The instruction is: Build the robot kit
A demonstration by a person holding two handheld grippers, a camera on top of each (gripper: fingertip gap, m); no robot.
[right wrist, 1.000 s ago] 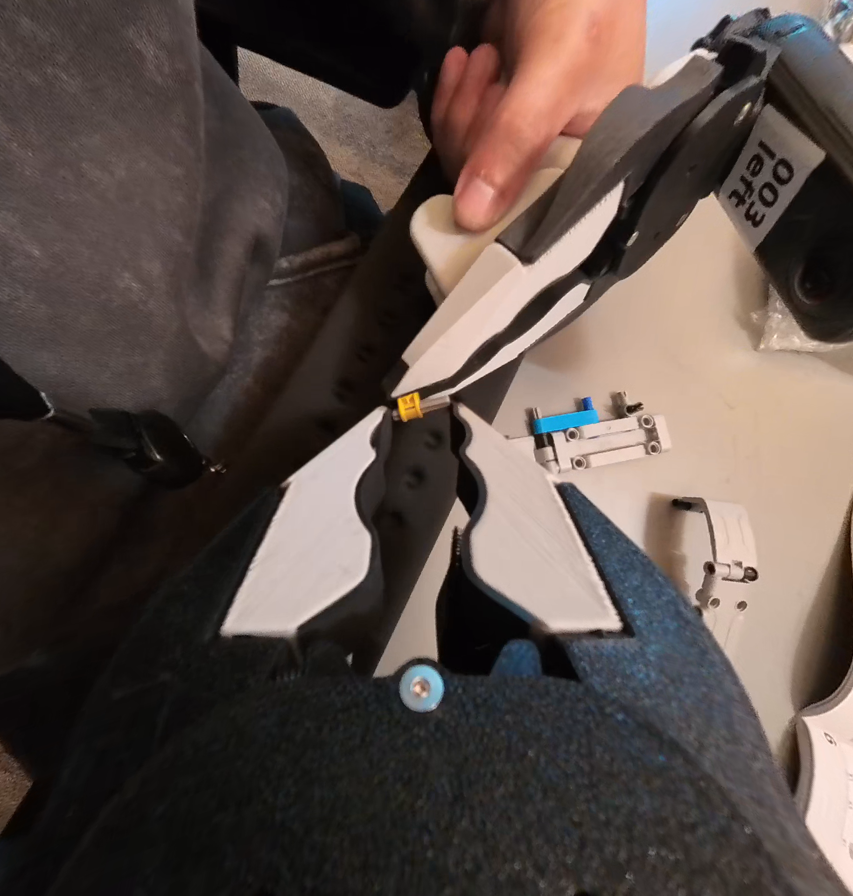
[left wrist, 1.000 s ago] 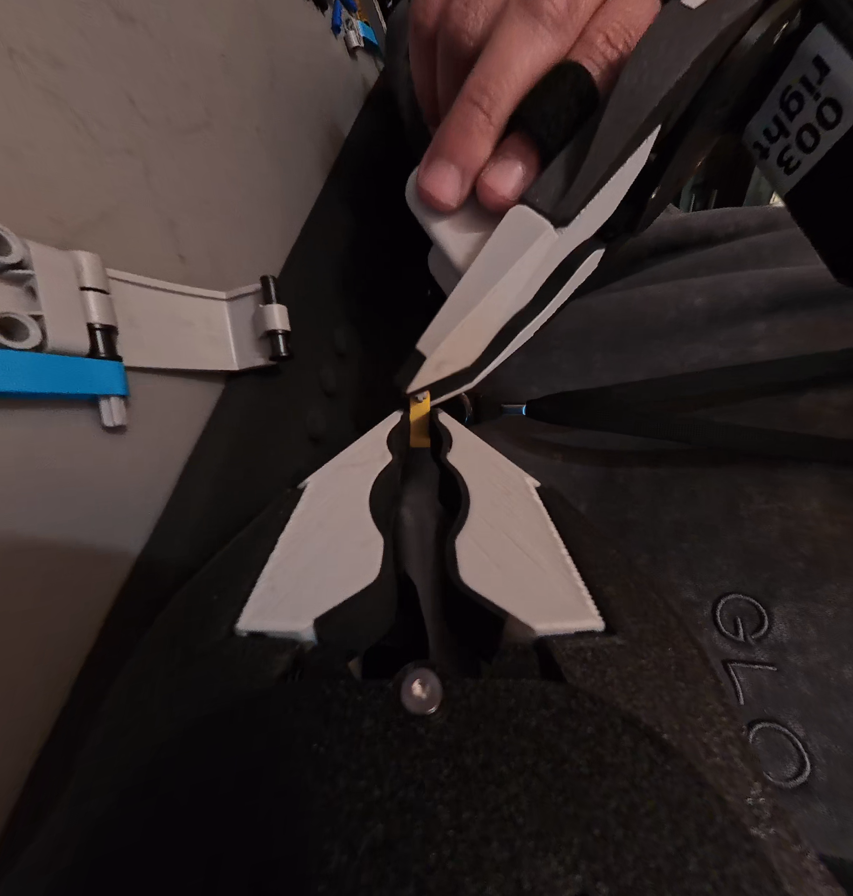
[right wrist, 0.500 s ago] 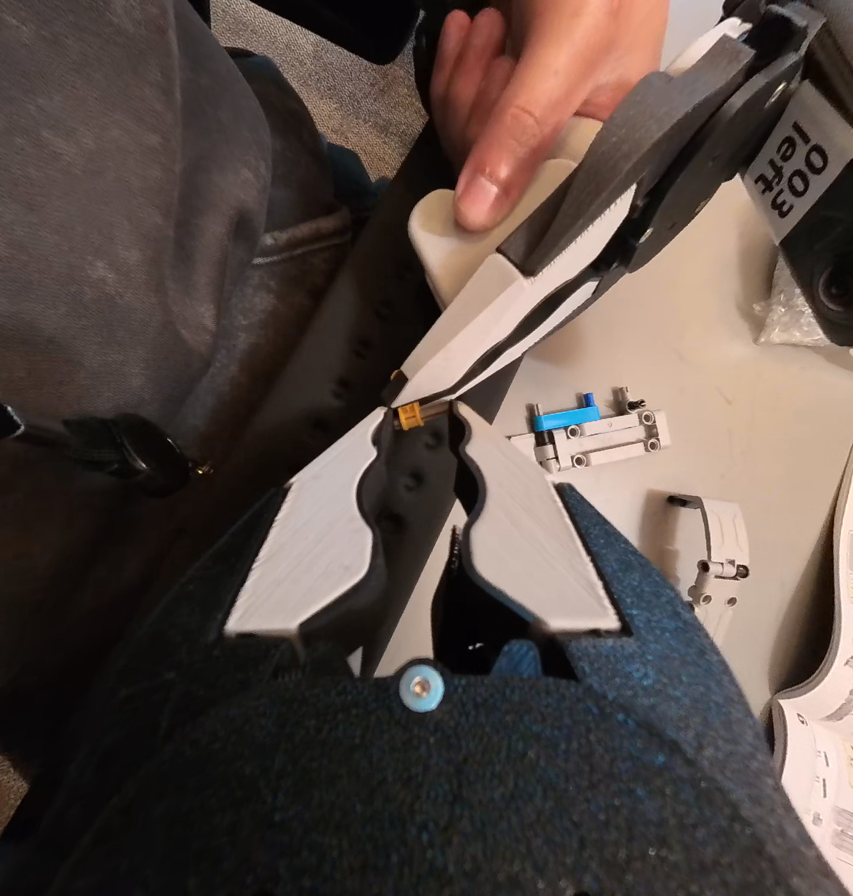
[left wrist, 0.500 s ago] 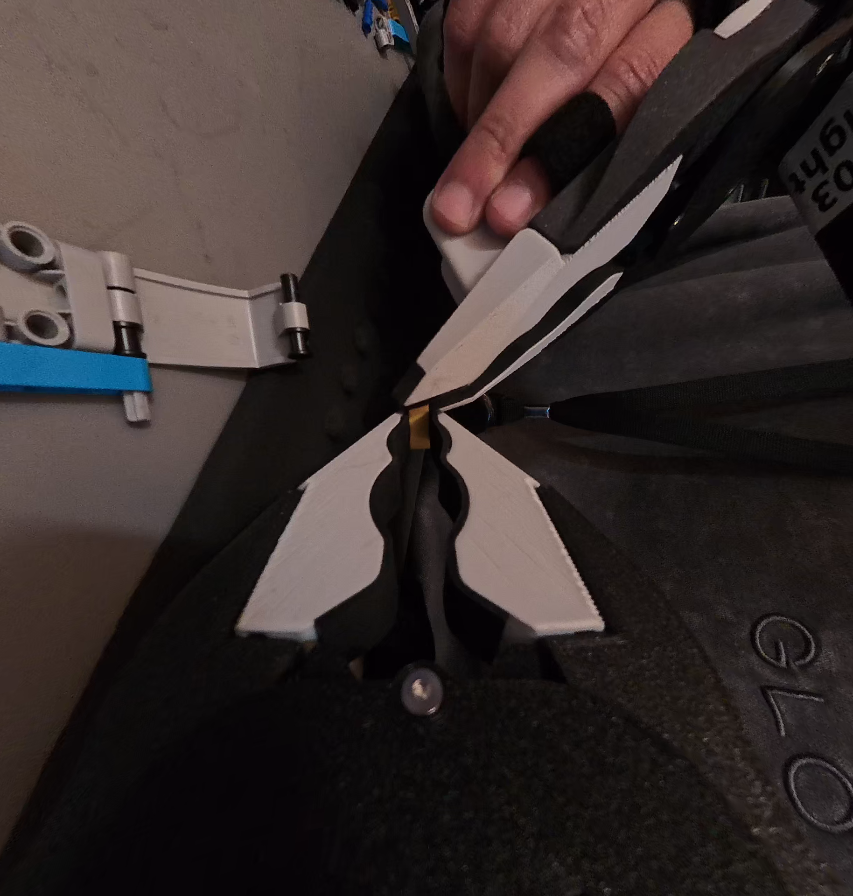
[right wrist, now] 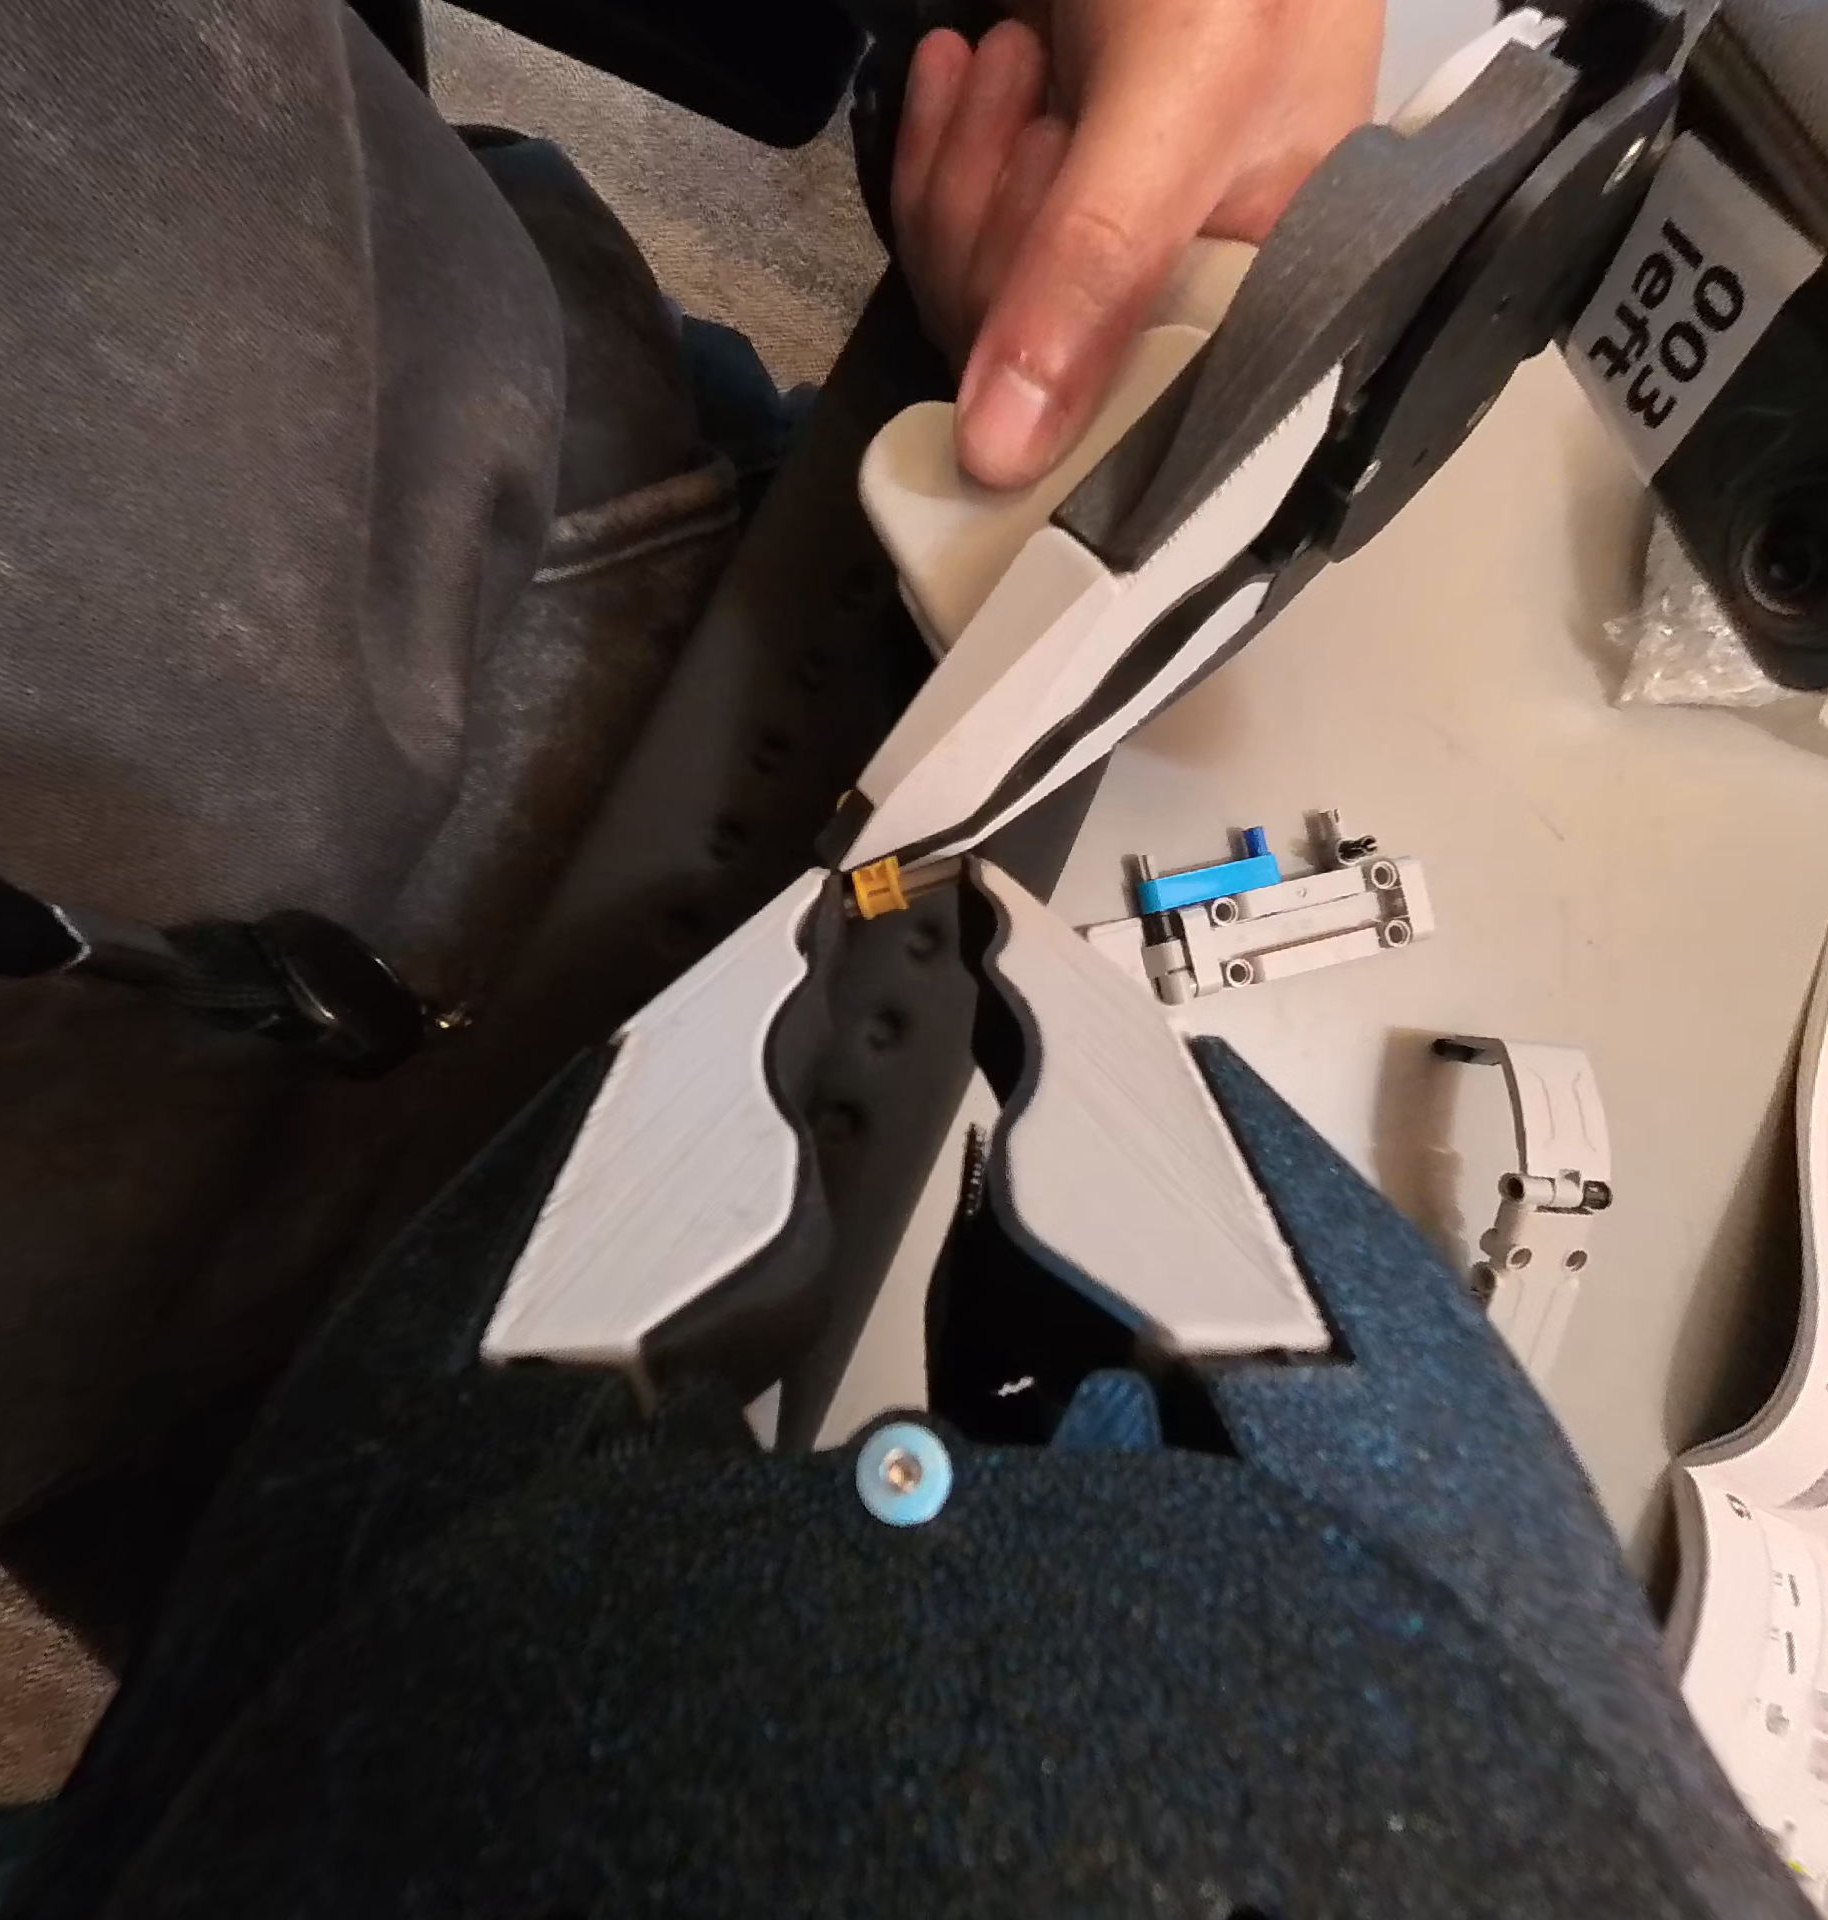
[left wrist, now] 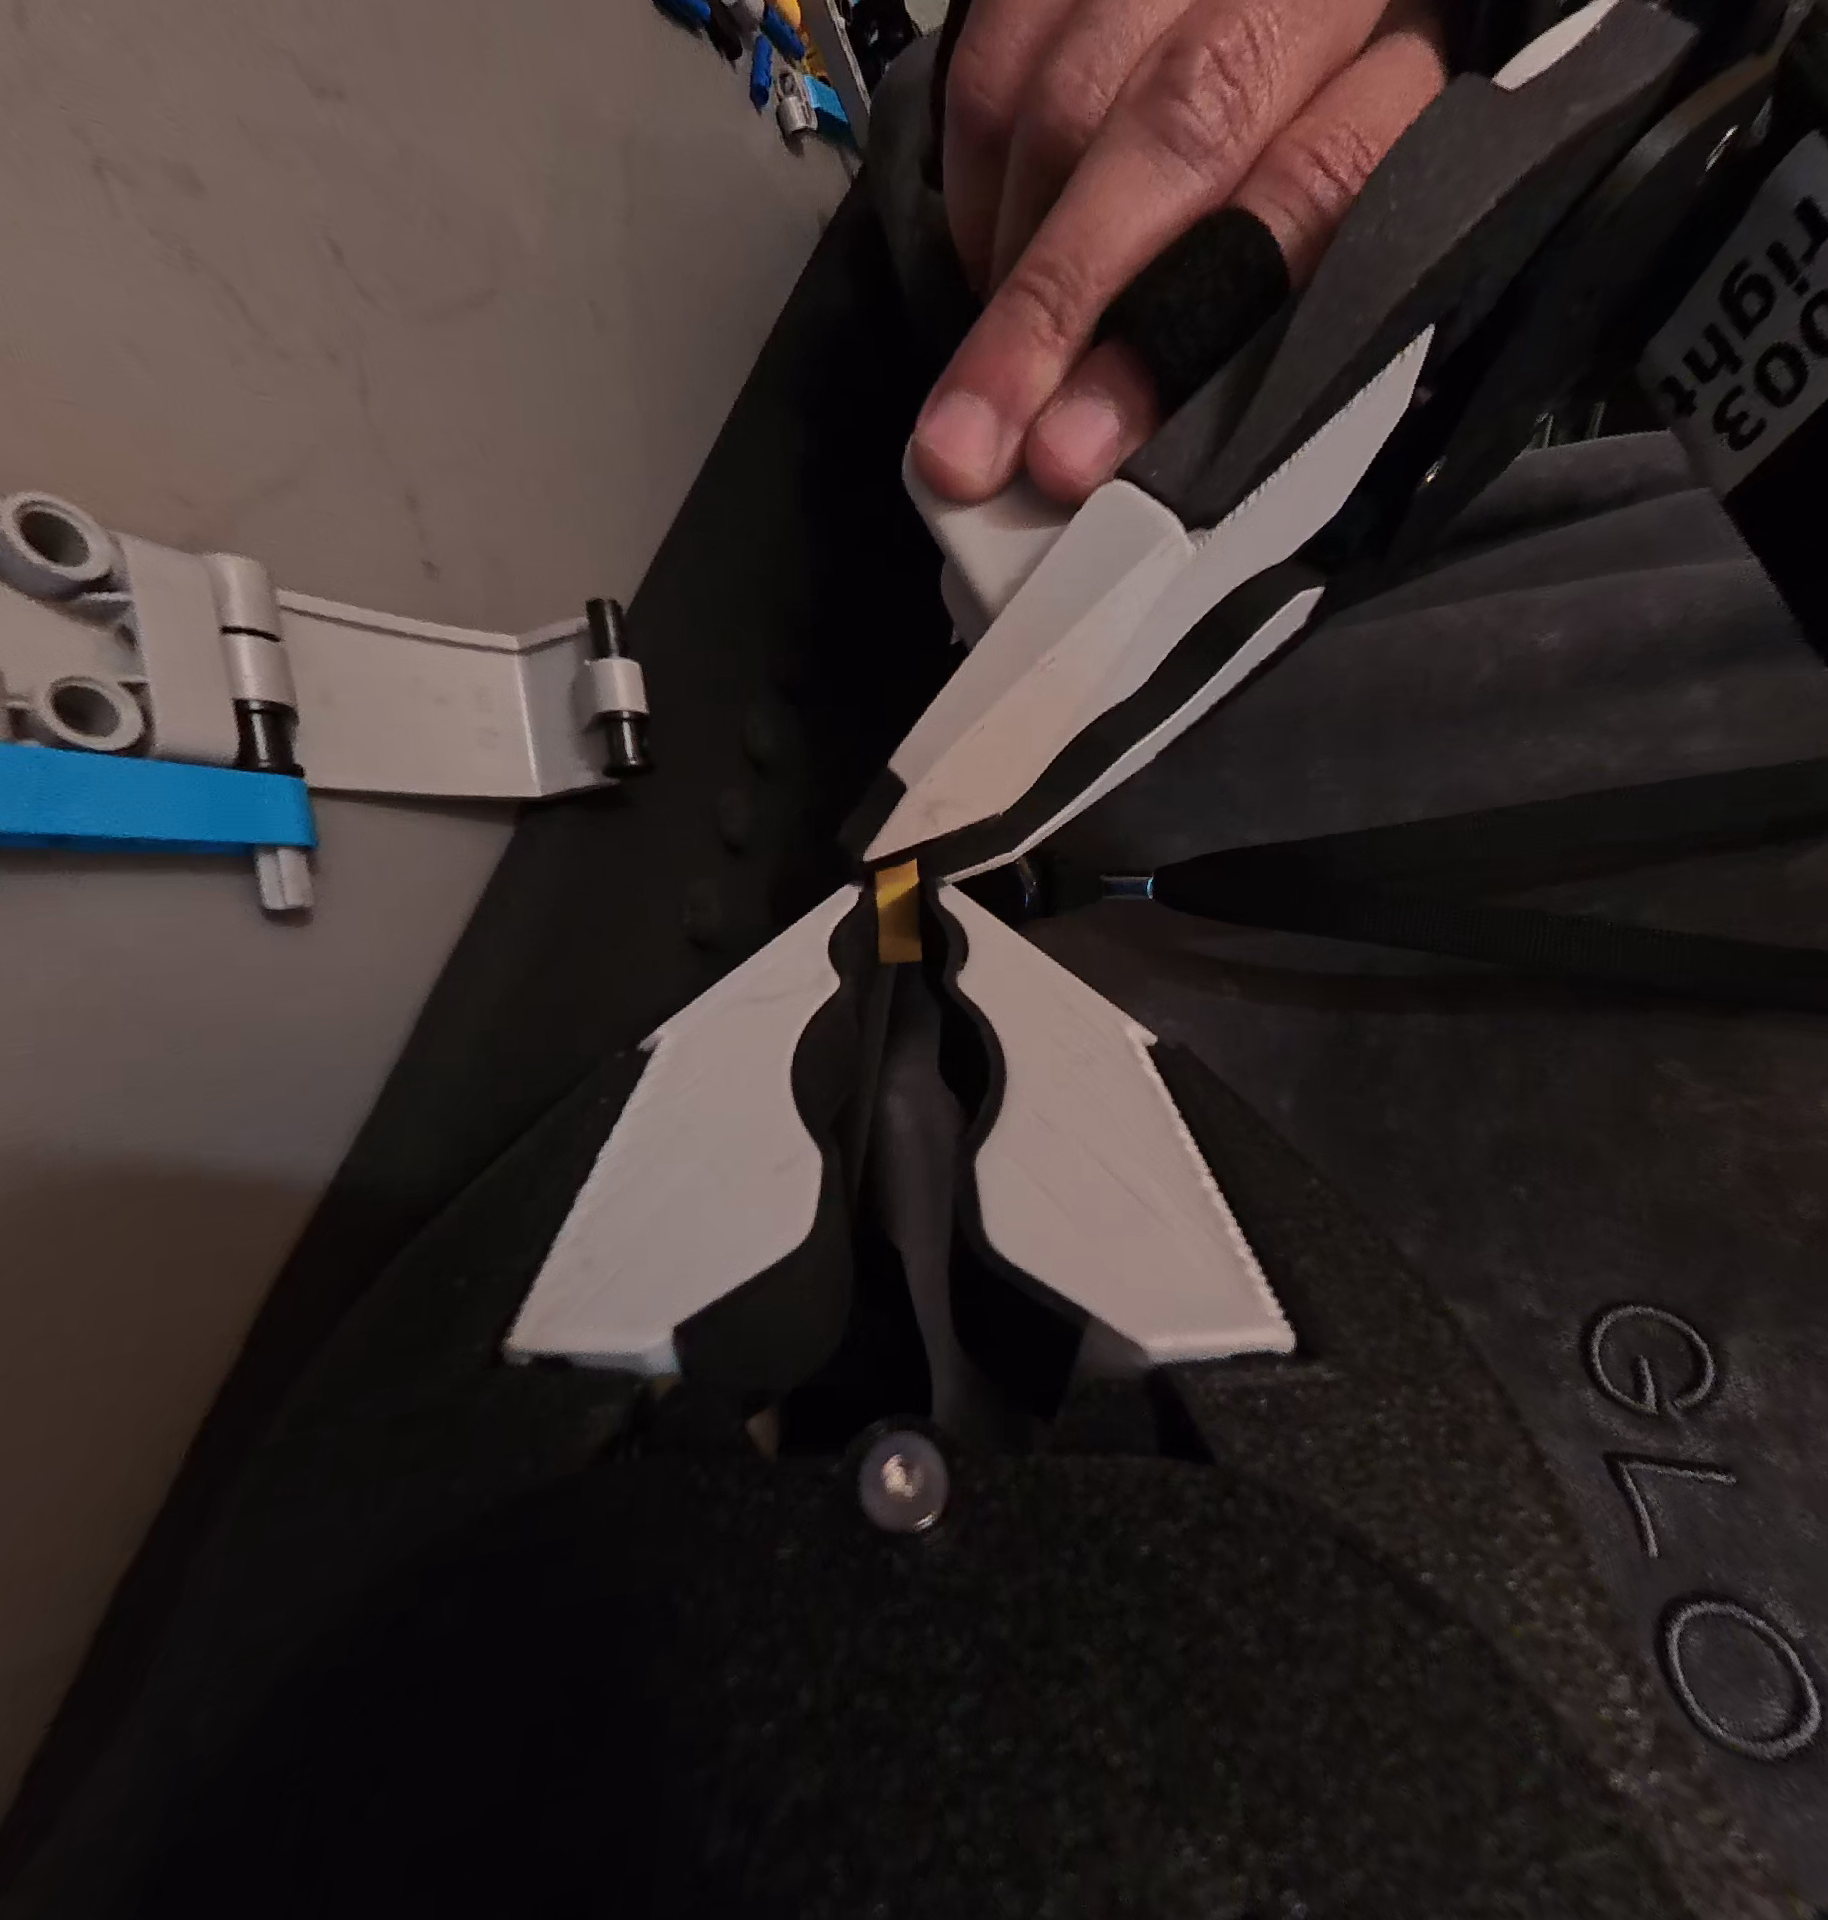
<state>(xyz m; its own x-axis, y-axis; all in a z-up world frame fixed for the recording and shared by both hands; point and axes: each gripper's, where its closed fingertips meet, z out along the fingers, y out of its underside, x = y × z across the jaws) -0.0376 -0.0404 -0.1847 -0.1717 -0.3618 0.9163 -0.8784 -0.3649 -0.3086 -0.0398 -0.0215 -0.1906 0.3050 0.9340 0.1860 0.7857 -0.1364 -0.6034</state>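
Two tools meet tip to tip at the centre of both views, over the dark edge where the tabletop [right wrist: 1357,727] ends and a person's lap begins. The left tool [left wrist: 897,909] is clamped on a small yellow bush [left wrist: 896,920]; its tips pinch the piece at their very ends. In the right wrist view the bush [right wrist: 877,891] sits on a thin grey axle [right wrist: 931,876], which runs across the gap of the right tool [right wrist: 894,883]. That tool's tips stand apart: the left one touches the bush, the right one lies at the axle's far end, so it brackets the piece rather than grips it, likely to steady it.

The left tool comes in steeply from the upper right of the right wrist view, a hand [right wrist: 1076,208] wrapped round its handle with one fingertip pressed on the white lever. In the left wrist view the right tool [left wrist: 925,847] descends likewise from the upper right, looking pressed together from this side, held by a hand [left wrist: 1128,229] with two fingertips on its lever.

A grey and blue assembly [right wrist: 1274,914] lies on the tabletop, right of centre in the right wrist view, with a white panel [right wrist: 1544,1143] below it and a booklet [right wrist: 1783,1455] at the right edge.
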